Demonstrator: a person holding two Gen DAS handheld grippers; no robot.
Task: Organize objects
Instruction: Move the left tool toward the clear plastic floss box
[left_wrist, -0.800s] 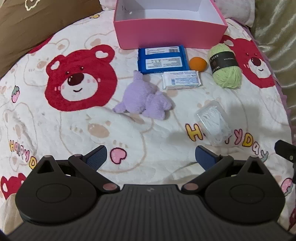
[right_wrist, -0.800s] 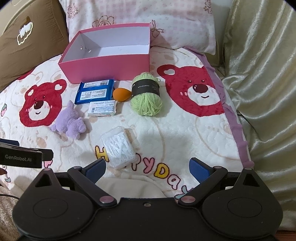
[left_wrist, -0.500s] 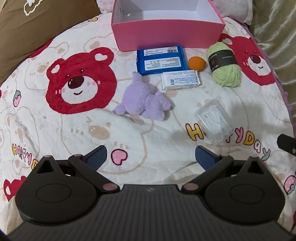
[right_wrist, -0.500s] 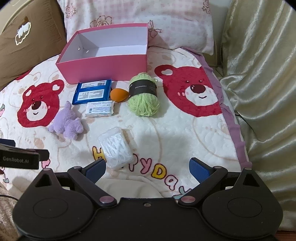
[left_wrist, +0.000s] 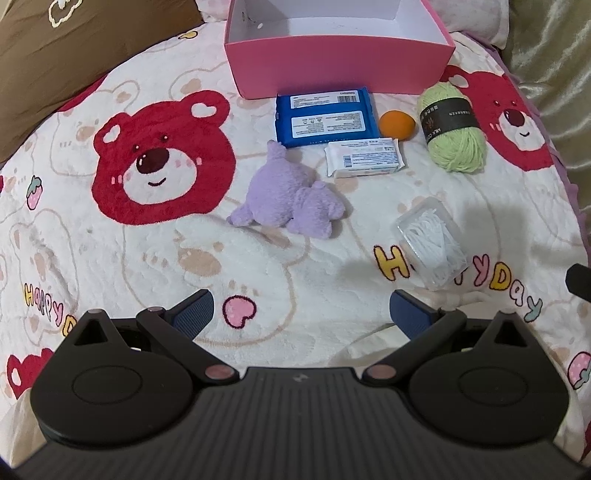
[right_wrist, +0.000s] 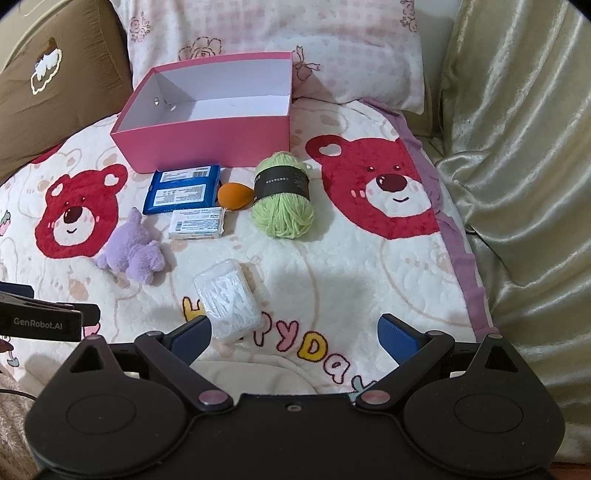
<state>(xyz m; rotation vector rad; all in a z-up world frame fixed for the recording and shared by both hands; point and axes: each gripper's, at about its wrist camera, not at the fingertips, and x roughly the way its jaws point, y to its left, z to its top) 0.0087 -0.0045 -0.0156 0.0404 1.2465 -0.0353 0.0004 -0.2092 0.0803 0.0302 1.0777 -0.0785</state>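
Since the pink box (right_wrist: 207, 147) has nothing in it, I judge the tidying has not begun: all six things lie loose on the bear blanket (left_wrist: 110, 258) in front of it. A blue packet (left_wrist: 325, 120) sits right against the box's front wall, with a small white packet (left_wrist: 364, 158) just below it and an orange egg-shaped thing (left_wrist: 397, 124) beside them. Next to that is the ball of green yarn (right_wrist: 282, 199). A purple plush toy (left_wrist: 288, 201) lies a little nearer to me, left of the white packet, and a clear case of white sticks (right_wrist: 231, 304) lies nearest of all.

Everything is left to do, then: six pieces to lift into the box.

My left tongs (left_wrist: 301, 312) point steeply down at bare blanket, spread as wide as they go and pinching nothing, with the plush toy ahead of them. My right tongs (right_wrist: 295, 332) tilt down a bit less, also fully spread and empty; the clear case lies just beside their left finger (right_wrist: 192, 338), though I cannot tell whether it touches.
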